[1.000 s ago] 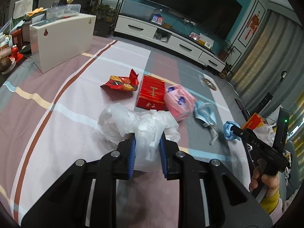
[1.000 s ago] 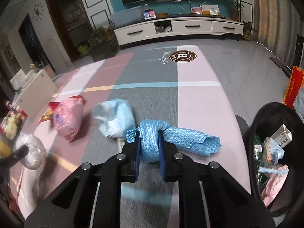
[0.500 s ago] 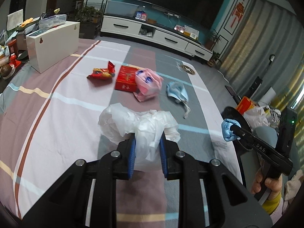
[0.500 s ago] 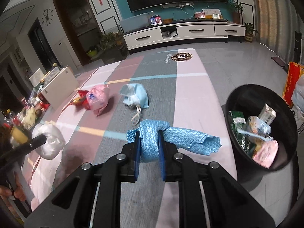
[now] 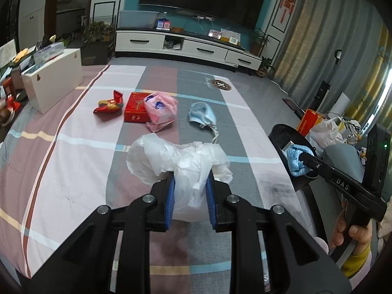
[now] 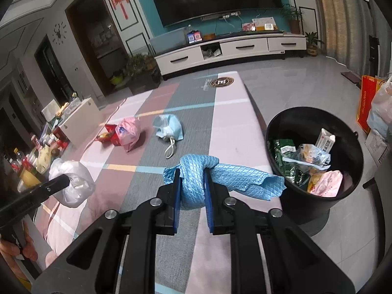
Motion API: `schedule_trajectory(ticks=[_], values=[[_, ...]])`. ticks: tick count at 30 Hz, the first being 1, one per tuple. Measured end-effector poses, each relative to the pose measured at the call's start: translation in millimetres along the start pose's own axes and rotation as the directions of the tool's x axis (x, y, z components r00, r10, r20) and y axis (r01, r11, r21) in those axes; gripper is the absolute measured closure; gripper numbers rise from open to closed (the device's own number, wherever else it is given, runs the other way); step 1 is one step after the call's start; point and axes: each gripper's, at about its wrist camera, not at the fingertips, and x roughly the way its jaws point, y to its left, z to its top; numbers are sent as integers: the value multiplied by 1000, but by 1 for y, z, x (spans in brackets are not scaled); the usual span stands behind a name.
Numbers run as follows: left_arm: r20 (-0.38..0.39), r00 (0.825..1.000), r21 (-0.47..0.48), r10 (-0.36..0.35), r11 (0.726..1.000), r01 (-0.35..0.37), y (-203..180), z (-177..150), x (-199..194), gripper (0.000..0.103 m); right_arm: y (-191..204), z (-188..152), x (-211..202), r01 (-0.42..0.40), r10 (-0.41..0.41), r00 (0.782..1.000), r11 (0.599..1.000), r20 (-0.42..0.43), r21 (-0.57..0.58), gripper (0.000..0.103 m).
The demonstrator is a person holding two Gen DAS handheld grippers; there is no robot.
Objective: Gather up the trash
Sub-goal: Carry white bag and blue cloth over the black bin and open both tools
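Both grippers have swung away from the litter on the striped bedspread [image 5: 73,161] and toward the black trash bin [image 6: 289,132], which a second ago was only half in the right wrist view and now sits fully in it. Clamped in the left gripper [image 5: 190,196] is a crumpled white plastic bag [image 5: 181,161], its blue pads pressed into the bag's neck, and it hangs above the bedspread. Over on the other side, the right gripper [image 6: 192,191] is squeezed tight on a blue quilted cloth [image 6: 220,174], whose loose end trails off toward the bin's rim! Inside the bin lie a green packet [image 6: 285,152], a small carton [image 6: 324,140], clear wrappers and something pink. Left behind on the bedspread, well apart from both tools: a blue face mask [image 5: 202,116], a pink packet [image 5: 159,110] leaning on a red box [image 5: 134,111], and a red snack wrapper [image 5: 109,104] just beside that. A white cabinet [image 5: 54,78] stands at the far left edge.
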Motion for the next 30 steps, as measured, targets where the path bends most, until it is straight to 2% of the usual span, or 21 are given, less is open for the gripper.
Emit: schedule_trajectory(ticks=[17, 30], values=[[-12, 999, 156, -40, 987, 41, -68, 15, 15, 78, -50, -1, -32, 46, -53, 996, 994, 72, 100, 85], [-47, 994, 310, -102, 944, 112, -141, 23, 41, 78, -98, -9, -49, 88, -109, 989, 977, 98, 197, 85]])
